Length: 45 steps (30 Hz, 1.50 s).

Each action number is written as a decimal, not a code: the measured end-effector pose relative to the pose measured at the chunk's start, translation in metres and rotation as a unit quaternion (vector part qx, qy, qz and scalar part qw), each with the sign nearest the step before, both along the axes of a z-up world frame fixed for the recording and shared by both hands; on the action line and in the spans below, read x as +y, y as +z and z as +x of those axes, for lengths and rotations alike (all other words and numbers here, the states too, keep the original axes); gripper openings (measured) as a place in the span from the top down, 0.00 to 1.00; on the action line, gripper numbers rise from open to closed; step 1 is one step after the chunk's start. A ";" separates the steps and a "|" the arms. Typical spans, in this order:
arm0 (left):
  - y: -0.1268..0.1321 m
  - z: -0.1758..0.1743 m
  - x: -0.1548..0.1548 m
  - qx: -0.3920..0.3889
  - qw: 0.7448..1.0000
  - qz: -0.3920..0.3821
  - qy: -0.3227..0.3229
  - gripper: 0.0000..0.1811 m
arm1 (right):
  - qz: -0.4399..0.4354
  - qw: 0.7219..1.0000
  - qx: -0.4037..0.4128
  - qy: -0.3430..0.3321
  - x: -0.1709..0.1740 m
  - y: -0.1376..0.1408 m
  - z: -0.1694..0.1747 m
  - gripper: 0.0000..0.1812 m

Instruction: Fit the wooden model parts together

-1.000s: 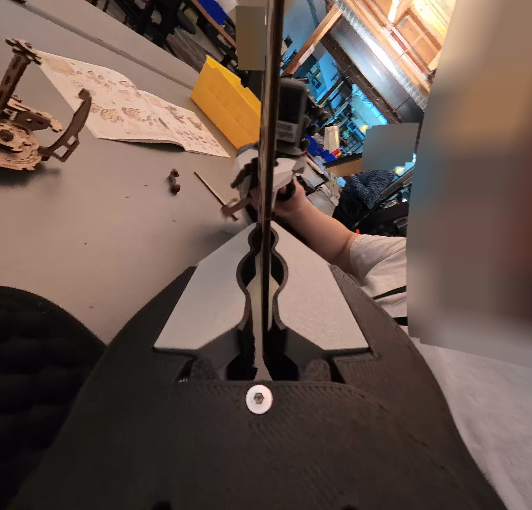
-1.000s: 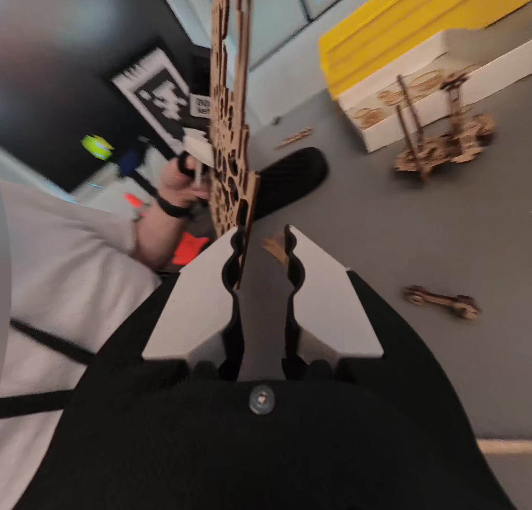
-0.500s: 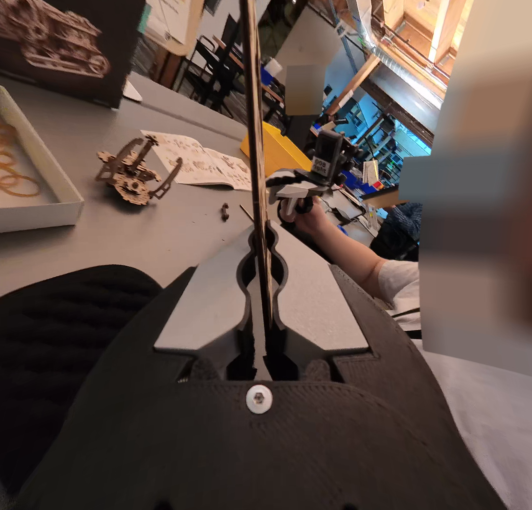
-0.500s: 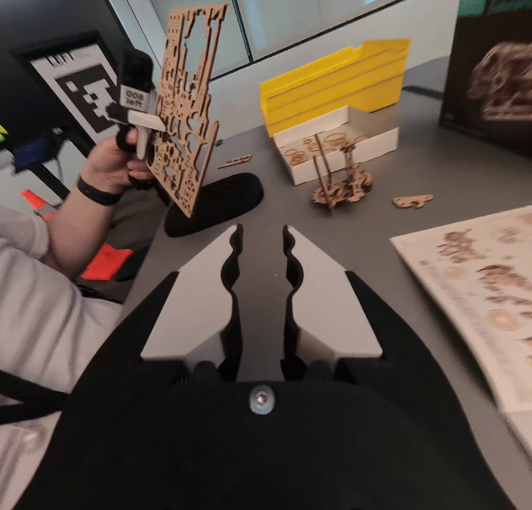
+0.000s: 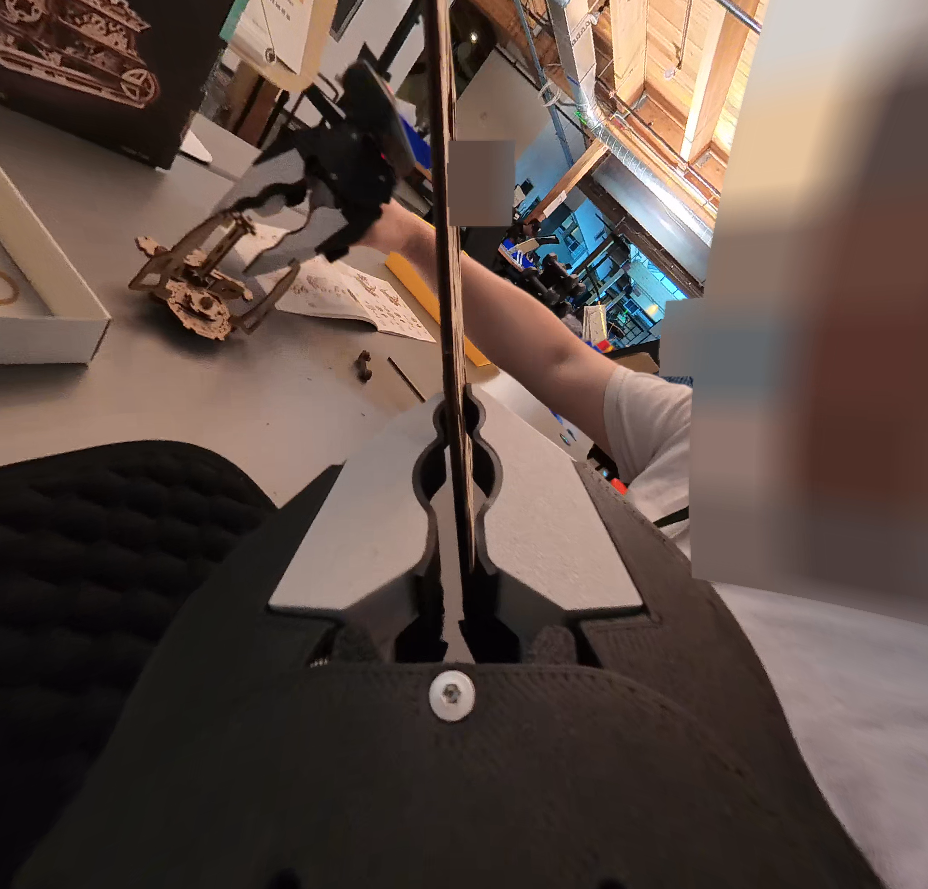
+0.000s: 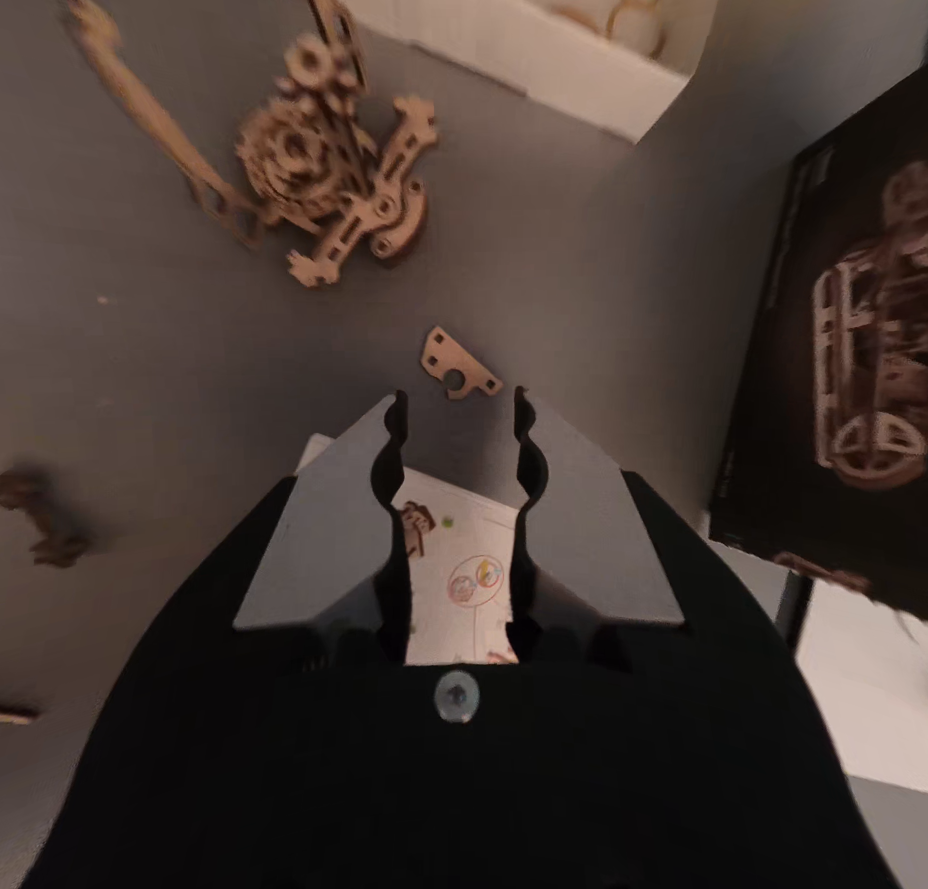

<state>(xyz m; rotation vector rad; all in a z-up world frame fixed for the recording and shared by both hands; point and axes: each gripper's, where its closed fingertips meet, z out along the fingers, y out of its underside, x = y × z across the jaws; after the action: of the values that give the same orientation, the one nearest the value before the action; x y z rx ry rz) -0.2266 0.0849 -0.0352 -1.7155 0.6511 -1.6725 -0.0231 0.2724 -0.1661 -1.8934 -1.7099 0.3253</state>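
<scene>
My left gripper (image 5: 454, 403) is shut on a flat wooden parts sheet (image 5: 444, 212), held upright and seen edge-on. My right gripper (image 6: 458, 398) is open and empty, pointing down at the grey table. A small flat wooden piece (image 6: 454, 363) lies just beyond its fingertips. The partly built wooden model (image 6: 321, 172) stands farther ahead to the left. In the left wrist view the right gripper (image 5: 271, 232) hovers open just over that model (image 5: 196, 282).
A white box (image 6: 527, 46) with wooden rings lies behind the model. A black kit box (image 6: 828, 363) stands at the right. An instruction booklet (image 6: 452, 563) lies under my right gripper. A small dark piece (image 5: 362, 365), a yellow bin (image 5: 427, 292) and a black pad (image 5: 100, 538) are also on the table. Some 30 cm of space lies between my two pairs of fingers. The small dark piece (image 5: 362, 365) is about 12 cm from my right fingertips and 25 cm from my left. My right wrist view (image 6: 37, 501) looks at it from another angle.
My right gripper has left the sheet and swung out over the table, now above the small flat piece near the model. My left gripper still holds the sheet.
</scene>
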 end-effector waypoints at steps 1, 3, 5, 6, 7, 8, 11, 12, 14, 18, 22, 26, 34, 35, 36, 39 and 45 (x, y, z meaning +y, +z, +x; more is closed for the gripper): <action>-0.003 -0.002 0.001 -0.001 1.000 -0.007 -0.002 1.00 | -0.012 1.000 -0.010 0.002 0.004 -0.008 0.000 0.77; -0.009 -0.004 0.002 -0.001 1.000 -0.020 -0.006 1.00 | -0.024 1.000 0.010 0.000 0.011 -0.007 -0.007 0.78; -0.014 -0.004 0.004 0.001 1.000 -0.028 -0.013 1.00 | -0.072 0.997 0.012 0.001 0.007 -0.011 -0.008 0.88; -0.016 -0.004 0.006 0.001 0.999 -0.029 -0.015 1.00 | -0.090 0.996 0.017 -0.007 0.008 -0.011 -0.008 0.88; -0.016 -0.003 0.007 0.000 0.999 -0.030 -0.016 1.00 | -0.096 0.995 0.015 -0.013 0.009 -0.011 -0.008 0.88; -0.015 -0.002 0.008 -0.003 0.999 -0.030 -0.018 1.00 | -0.092 0.996 0.009 -0.016 0.011 -0.011 -0.006 0.89; -0.013 0.000 0.009 -0.010 0.999 -0.025 -0.024 1.00 | -0.068 0.998 -0.005 -0.017 0.006 -0.006 -0.001 0.89; -0.013 0.000 0.009 -0.009 0.999 -0.023 -0.026 1.00 | -0.058 0.998 -0.005 -0.023 0.002 0.000 0.001 0.89; -0.013 -0.001 0.009 -0.009 0.999 -0.021 -0.025 1.00 | -0.028 0.999 0.011 -0.042 -0.012 0.023 0.007 0.89; -0.014 -0.006 0.013 -0.012 1.000 -0.021 -0.010 1.00 | -0.021 0.988 0.096 -0.116 -0.085 0.069 0.020 0.89; -0.024 -0.006 0.023 0.012 1.000 -0.026 0.012 1.00 | -0.012 0.979 0.077 -0.186 -0.168 0.044 0.033 0.89; -0.026 0.006 0.034 0.034 0.999 -0.024 0.018 1.00 | -0.049 0.969 0.092 -0.225 -0.213 0.015 0.015 0.89; -0.017 0.040 0.027 0.052 0.999 -0.005 0.002 1.00 | -0.023 0.971 0.088 -0.221 -0.213 -0.011 0.004 0.88; -0.018 0.042 0.026 0.055 0.998 -0.005 0.002 1.00 | -0.019 0.971 0.089 -0.221 -0.213 -0.010 0.004 0.89; -0.020 0.045 0.024 0.057 0.998 -0.005 0.002 1.00 | -0.012 0.971 0.087 -0.223 -0.213 -0.010 0.004 0.88; -0.021 0.051 0.020 0.053 0.999 -0.010 -0.001 1.00 | 0.014 0.971 0.092 -0.219 -0.213 -0.006 0.004 0.85; -0.021 0.063 0.010 0.056 0.998 -0.004 -0.018 1.00 | 0.024 0.944 0.234 -0.234 -0.211 0.036 0.003 0.84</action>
<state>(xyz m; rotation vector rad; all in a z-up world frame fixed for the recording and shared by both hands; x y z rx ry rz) -0.1639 0.0951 -0.0558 -1.8232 0.7309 -1.6146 -0.0199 0.0618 -0.1303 -1.9226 -0.9211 0.4895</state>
